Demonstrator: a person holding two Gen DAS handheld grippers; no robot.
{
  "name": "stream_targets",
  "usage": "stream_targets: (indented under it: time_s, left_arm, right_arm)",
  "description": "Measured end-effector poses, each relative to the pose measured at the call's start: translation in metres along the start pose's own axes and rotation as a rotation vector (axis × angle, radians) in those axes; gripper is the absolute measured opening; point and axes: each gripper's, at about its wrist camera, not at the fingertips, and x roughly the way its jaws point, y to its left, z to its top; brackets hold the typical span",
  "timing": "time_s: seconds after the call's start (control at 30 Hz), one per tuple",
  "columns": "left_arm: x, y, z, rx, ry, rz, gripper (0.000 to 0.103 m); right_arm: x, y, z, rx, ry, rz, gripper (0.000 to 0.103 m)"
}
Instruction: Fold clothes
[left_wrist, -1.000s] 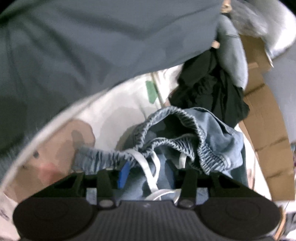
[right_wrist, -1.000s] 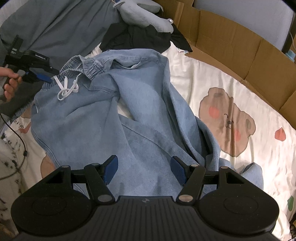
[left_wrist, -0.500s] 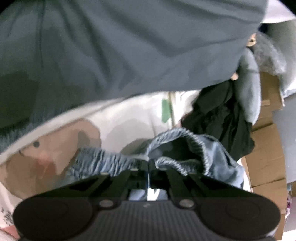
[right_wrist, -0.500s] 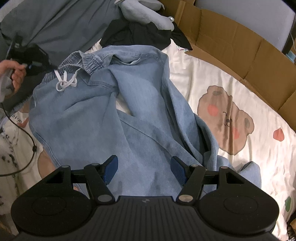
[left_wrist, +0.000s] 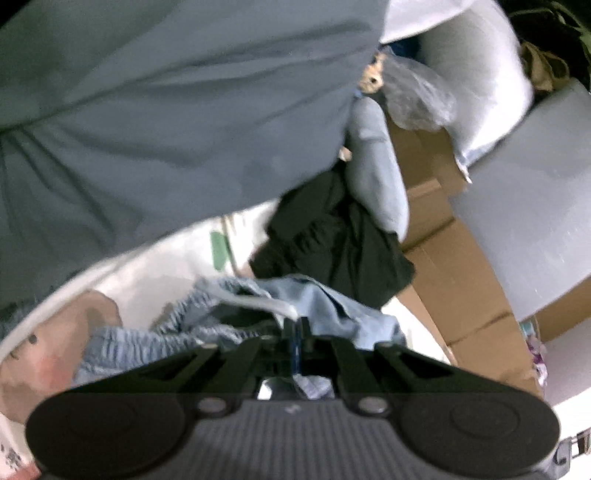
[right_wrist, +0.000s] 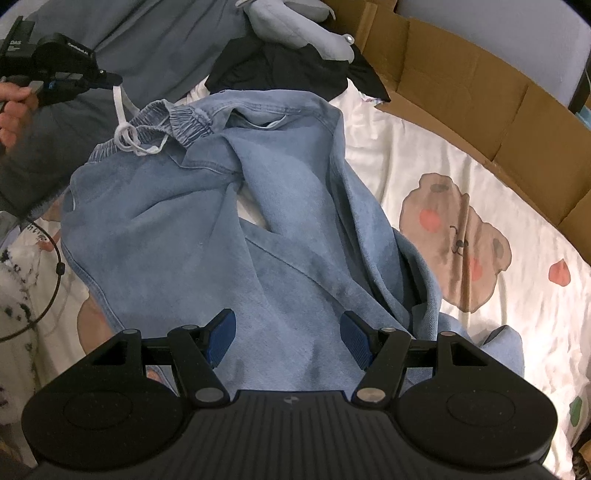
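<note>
the fold has hardly begun, by my reading. the light blue jeans (right_wrist: 229, 229) lie rumpled on the bear-print sheet (right_wrist: 480, 206), legs twisted over each other and running toward 5 o'clock in the right wrist view, elastic waistband bunched at 11 o'clock. no clean fold shows anywhere; spreading, straightening the legs and all the folding are left.

the left gripper (right_wrist: 107, 78), held by a hand (right_wrist: 13, 110) at 10 o'clock in that view, has its jaws fully closed on the white drawstring (right_wrist: 123, 122), which runs taut from its tip down to the knot at the waistband. in its own view the left gripper (left_wrist: 294, 332) shows the fingers pressed together with the cord coming out at the tips, the waistband just beyond. whether any denim is pinched too, i cannot tell.

the right gripper (right_wrist: 286, 338) hangs over the lower legs with its jaws wide apart and nothing between them.

room to move: bare sheet lies from 1 to 4 o'clock, bounded by a cardboard wall (right_wrist: 461, 85) along the 1 to 3 o'clock edge. a black garment (right_wrist: 280, 70) and a grey one (right_wrist: 295, 33) crowd 12 o'clock, just beside the waistband. grey fabric (right_wrist: 159, 40) fills 11 o'clock, and a black cable (right_wrist: 48, 295) loops at 9 o'clock, a likely snag.
</note>
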Motion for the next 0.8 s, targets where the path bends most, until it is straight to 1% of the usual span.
stream_targets:
  time_s: [0.1, 0.23, 0.27, 0.33, 0.37, 0.4, 0.43, 0.47, 0.53, 0.57, 0.6, 0.67, 0.73, 0.8]
  left_arm:
    - [-0.002, -0.007, -0.019, -0.003, 0.036, -0.015, 0.000]
    - [0.010, -0.009, -0.049, 0.010, 0.124, -0.023, 0.001]
    - [0.014, -0.008, -0.056, 0.008, 0.160, -0.025, 0.001]
    - [0.023, -0.007, -0.072, 0.006, 0.232, -0.030, 0.007]
    - [0.024, -0.007, -0.078, 0.008, 0.253, -0.029, 0.015]
    - [0.025, -0.008, -0.084, 0.010, 0.272, -0.028, 0.021]
    - [0.024, -0.008, -0.089, 0.012, 0.283, -0.029, 0.021]
    - [0.022, -0.008, -0.093, 0.023, 0.292, -0.033, 0.023]
    - [0.016, -0.008, -0.098, 0.045, 0.294, -0.025, 0.032]
    - [0.012, -0.005, -0.097, 0.045, 0.285, -0.015, 0.040]
    - [0.008, -0.003, -0.097, 0.044, 0.275, -0.005, 0.046]
    - [-0.001, 0.004, -0.092, 0.047, 0.248, 0.019, 0.049]
    - [-0.008, 0.009, -0.087, 0.056, 0.229, 0.049, 0.050]
    - [-0.014, 0.015, -0.082, 0.062, 0.212, 0.074, 0.054]
  right_arm:
    - [-0.002, -0.003, 0.001, 0.010, -0.004, -0.003, 0.069]
    - [-0.003, -0.008, 0.004, 0.014, -0.013, -0.008, 0.069]
    - [-0.003, -0.008, 0.005, 0.014, -0.015, -0.009, 0.069]
    - [-0.003, -0.008, 0.007, 0.011, -0.022, -0.009, 0.069]
    - [-0.004, -0.008, 0.008, 0.009, -0.026, -0.009, 0.069]
    - [-0.004, -0.008, 0.009, 0.006, -0.028, -0.009, 0.069]
    - [-0.004, -0.008, 0.010, 0.002, -0.031, -0.011, 0.069]
    - [-0.004, -0.008, 0.012, -0.003, -0.034, -0.013, 0.069]
    - [-0.003, -0.008, 0.016, -0.013, -0.039, -0.014, 0.069]
    - [-0.002, -0.008, 0.019, -0.020, -0.041, -0.012, 0.069]
    - [-0.001, -0.009, 0.023, -0.027, -0.051, -0.016, 0.069]
    - [0.000, -0.009, 0.032, -0.043, -0.069, -0.023, 0.069]
    - [0.003, -0.008, 0.043, -0.068, -0.089, -0.035, 0.069]
    - [0.005, -0.007, 0.053, -0.091, -0.110, -0.049, 0.069]
